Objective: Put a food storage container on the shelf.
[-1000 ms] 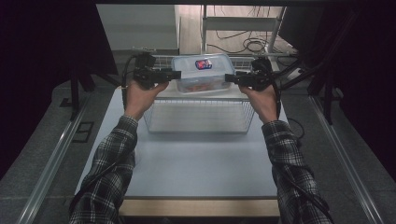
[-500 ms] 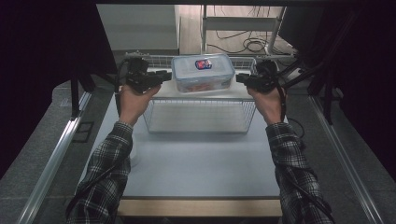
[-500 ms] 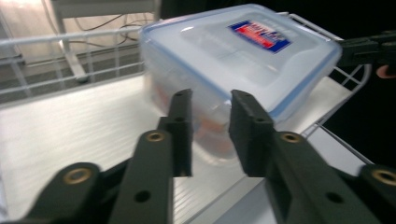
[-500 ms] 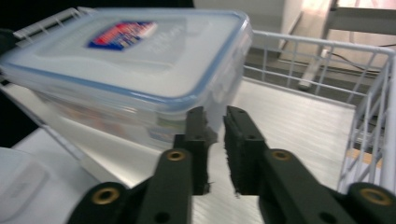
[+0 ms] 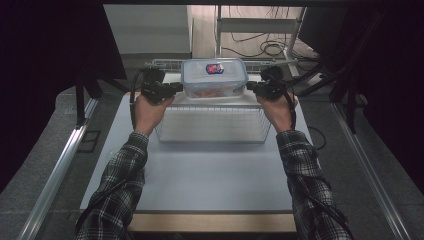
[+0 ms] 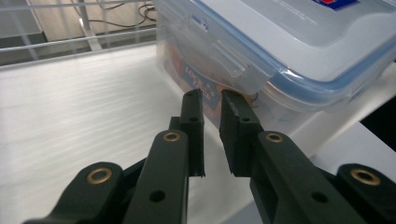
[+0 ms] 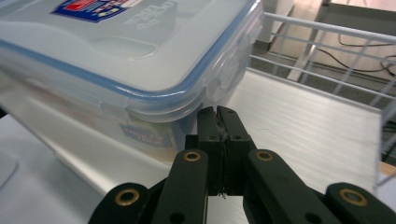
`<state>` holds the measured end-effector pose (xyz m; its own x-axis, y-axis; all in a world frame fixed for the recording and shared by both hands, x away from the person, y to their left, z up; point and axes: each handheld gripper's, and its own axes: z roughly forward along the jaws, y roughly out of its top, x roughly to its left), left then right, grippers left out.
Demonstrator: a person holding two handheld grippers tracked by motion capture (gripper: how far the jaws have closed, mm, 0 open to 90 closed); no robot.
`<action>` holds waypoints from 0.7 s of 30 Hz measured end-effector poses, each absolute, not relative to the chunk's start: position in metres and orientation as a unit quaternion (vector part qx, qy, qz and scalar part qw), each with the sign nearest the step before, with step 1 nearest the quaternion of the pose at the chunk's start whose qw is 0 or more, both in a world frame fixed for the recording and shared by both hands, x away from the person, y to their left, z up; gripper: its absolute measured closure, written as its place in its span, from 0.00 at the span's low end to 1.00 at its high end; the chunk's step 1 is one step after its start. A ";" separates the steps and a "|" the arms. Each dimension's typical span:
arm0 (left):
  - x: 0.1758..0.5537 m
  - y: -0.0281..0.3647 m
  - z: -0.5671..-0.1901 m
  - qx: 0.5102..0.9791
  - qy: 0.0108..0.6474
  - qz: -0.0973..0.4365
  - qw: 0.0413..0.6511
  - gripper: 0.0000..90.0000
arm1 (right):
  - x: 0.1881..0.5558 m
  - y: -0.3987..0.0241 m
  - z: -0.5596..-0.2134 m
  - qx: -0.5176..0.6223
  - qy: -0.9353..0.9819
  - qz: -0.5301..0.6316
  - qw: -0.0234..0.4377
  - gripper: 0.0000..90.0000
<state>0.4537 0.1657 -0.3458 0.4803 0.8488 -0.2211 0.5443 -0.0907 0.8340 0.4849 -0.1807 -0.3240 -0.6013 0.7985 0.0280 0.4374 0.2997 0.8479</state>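
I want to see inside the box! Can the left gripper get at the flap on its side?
Probably yes. The left gripper sits just below the flap on the lidded box, jaws slightly apart, and nothing lies between them.

box (image 5: 214,80): clear plastic, blue seal round the lid, red and blue label on top
left gripper (image 6: 212,100): black jaws, brass-coloured rivets
right gripper (image 7: 218,113): black jaws, brass-coloured rivets
basket (image 5: 212,125): white wire
table (image 5: 210,180): white top
sleeves (image 5: 117,185): dark and light plaid
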 end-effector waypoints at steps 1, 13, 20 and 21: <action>0.455 0.168 -0.346 0.720 0.485 0.163 0.469 0.89 | 0.484 -0.179 -0.324 0.393 0.782 0.440 0.203 0.98; 0.450 0.175 -0.345 0.718 0.484 0.173 0.470 0.83 | 0.475 -0.176 -0.322 0.377 0.788 0.441 0.204 0.93; 0.427 0.182 -0.349 0.720 0.466 0.169 0.485 0.74 | 0.457 -0.181 -0.324 0.363 0.790 0.457 0.191 0.82; 0.424 0.182 -0.350 0.724 0.463 0.168 0.484 0.72 | 0.455 -0.181 -0.326 0.359 0.792 0.456 0.191 0.79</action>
<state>0.4242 0.1825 -0.3503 0.5157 0.8318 -0.2051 0.5070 -0.1033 0.8558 0.4546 -0.1806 -0.3255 -0.6690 0.7428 0.0256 0.3954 0.3265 0.8585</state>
